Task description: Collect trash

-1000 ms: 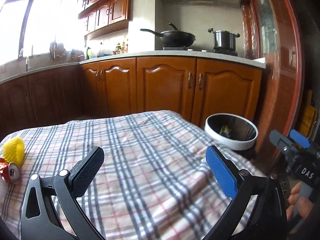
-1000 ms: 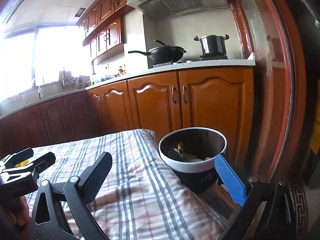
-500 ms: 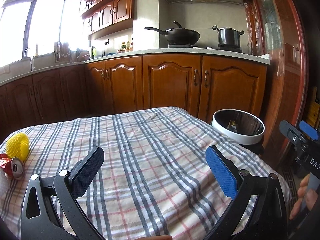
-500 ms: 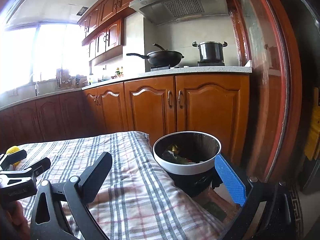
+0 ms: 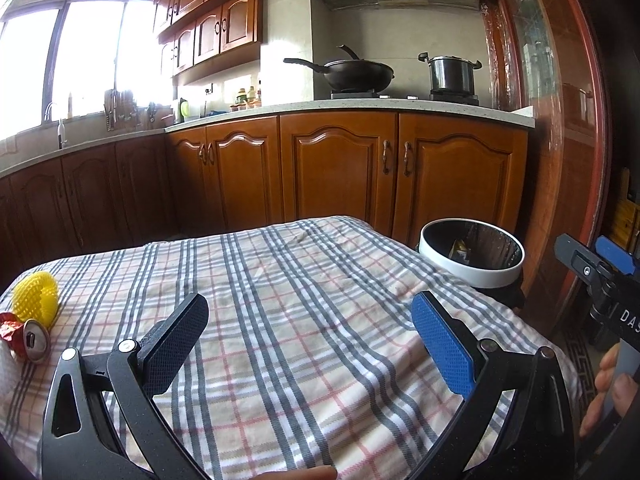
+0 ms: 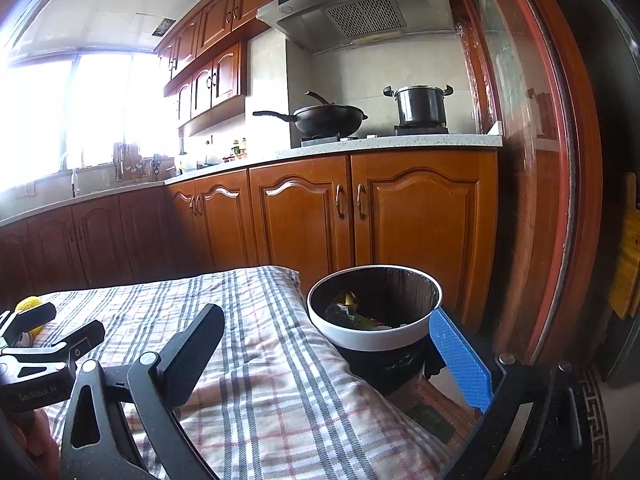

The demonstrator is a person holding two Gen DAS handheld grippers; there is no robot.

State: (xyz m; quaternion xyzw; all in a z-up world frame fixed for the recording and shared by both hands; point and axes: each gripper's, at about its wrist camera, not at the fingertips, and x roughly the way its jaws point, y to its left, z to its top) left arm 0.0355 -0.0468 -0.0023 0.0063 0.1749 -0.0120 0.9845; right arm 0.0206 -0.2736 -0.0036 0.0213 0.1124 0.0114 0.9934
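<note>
The leftover trash, a crushed red metal can (image 5: 25, 338) and a yellow foam mesh sleeve (image 5: 35, 299), sits at the left edge of the frame on the plaid-cloth bench (image 5: 300, 320). The white-rimmed black bin (image 6: 374, 312), lower right, already holds scraps. Left tool (image 5: 310, 334) and right tool (image 6: 328, 356) both gape wide, empty. Looks like between pickups; next the left one needs to swing over to that can.

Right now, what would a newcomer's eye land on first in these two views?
Probably the plaid tablecloth filling the foreground, with the left gripper open and empty above it. Next, the white-rimmed trash bin off the table's right edge, with scraps inside. Last, the yellow mesh ball and crushed red can at the far left edge.
</note>
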